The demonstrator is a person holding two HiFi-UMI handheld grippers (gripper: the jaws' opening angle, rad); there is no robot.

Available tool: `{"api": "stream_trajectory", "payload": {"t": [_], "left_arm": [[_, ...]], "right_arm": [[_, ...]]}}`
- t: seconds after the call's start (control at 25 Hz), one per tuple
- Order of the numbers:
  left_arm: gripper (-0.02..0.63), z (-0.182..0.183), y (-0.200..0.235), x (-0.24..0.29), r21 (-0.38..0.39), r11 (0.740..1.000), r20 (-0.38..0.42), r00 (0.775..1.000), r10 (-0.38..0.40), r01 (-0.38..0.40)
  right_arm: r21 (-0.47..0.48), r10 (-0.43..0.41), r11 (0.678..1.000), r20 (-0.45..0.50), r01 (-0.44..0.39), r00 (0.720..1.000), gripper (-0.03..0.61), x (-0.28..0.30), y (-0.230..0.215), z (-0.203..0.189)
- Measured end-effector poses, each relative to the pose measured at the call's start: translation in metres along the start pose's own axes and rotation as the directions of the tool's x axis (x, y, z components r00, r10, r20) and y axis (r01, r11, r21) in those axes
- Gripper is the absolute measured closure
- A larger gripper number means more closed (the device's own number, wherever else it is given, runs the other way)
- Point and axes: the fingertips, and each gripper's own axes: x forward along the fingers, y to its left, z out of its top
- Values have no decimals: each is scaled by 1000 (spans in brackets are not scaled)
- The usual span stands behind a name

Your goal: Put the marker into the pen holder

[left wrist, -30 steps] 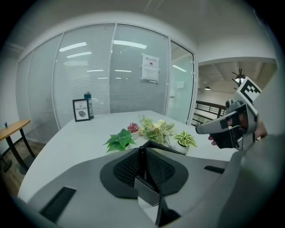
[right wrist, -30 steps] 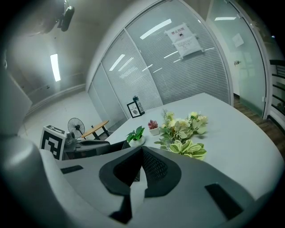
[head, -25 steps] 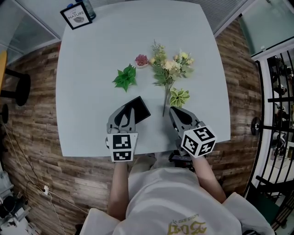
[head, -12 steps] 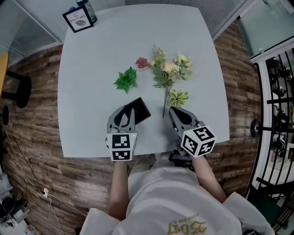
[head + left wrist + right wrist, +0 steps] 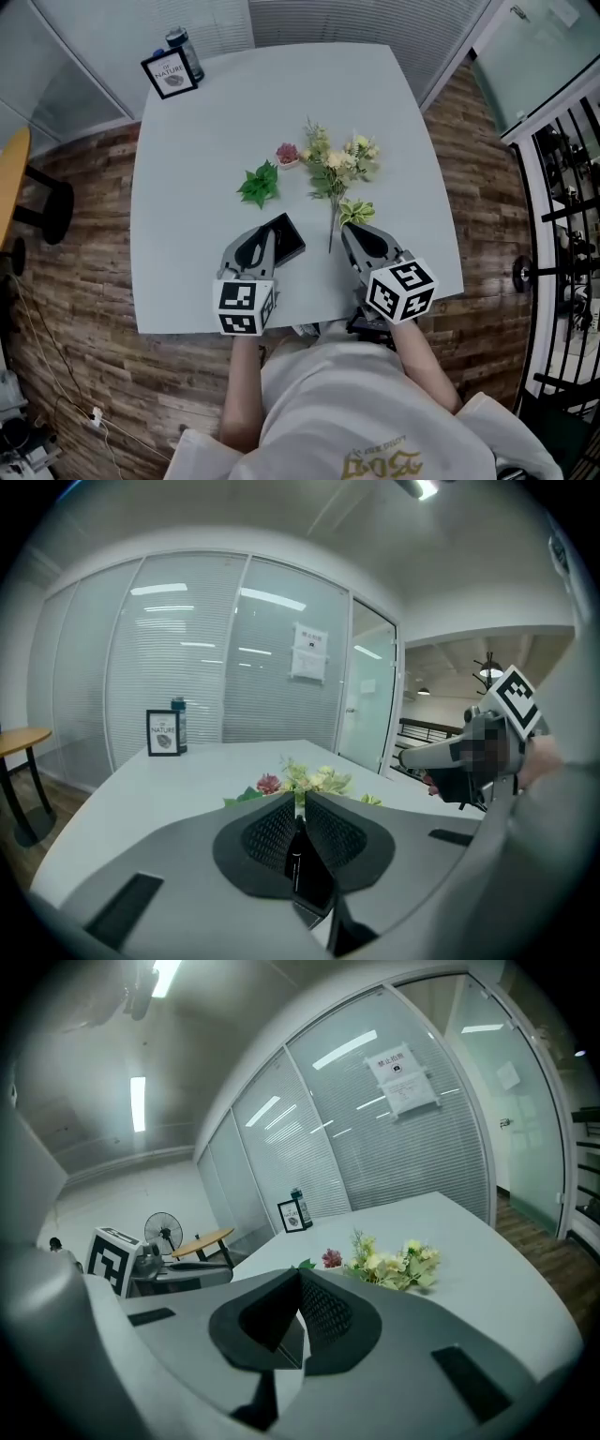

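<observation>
No marker and no pen holder show in any view. My left gripper (image 5: 266, 233) is shut on a flat black rectangular object (image 5: 285, 239) that sticks out past its tips over the table's near part. In the left gripper view the black object (image 5: 298, 855) stands edge-on between the closed jaws of the left gripper (image 5: 298, 808). My right gripper (image 5: 349, 229) hovers beside it, near the stem of an artificial bouquet (image 5: 333, 167). In its own view the right gripper (image 5: 300, 1281) is shut with nothing between its jaws.
On the pale grey table (image 5: 206, 112) lie a green leaf sprig (image 5: 260, 184), a small pink flower (image 5: 287, 154) and a variegated leaf (image 5: 357, 211). A framed card (image 5: 170, 73) and a bottle (image 5: 185, 52) stand at the far left corner. Wood floor surrounds the table.
The head view has shifted, so the table sits lower and smaller in the picture. Both grippers keep their places at the near edge, the left one still holding the black object.
</observation>
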Motion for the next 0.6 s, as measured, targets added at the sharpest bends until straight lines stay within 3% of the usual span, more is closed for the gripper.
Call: {"api": "stream_trajectory", "payload": {"t": [0.6], "left_arm": [[601, 26, -15, -17, 17, 1000, 55, 998, -24, 23]], "right_arm": [[-20, -2, 1000, 72, 4, 997, 561, -21, 9, 18]]}}
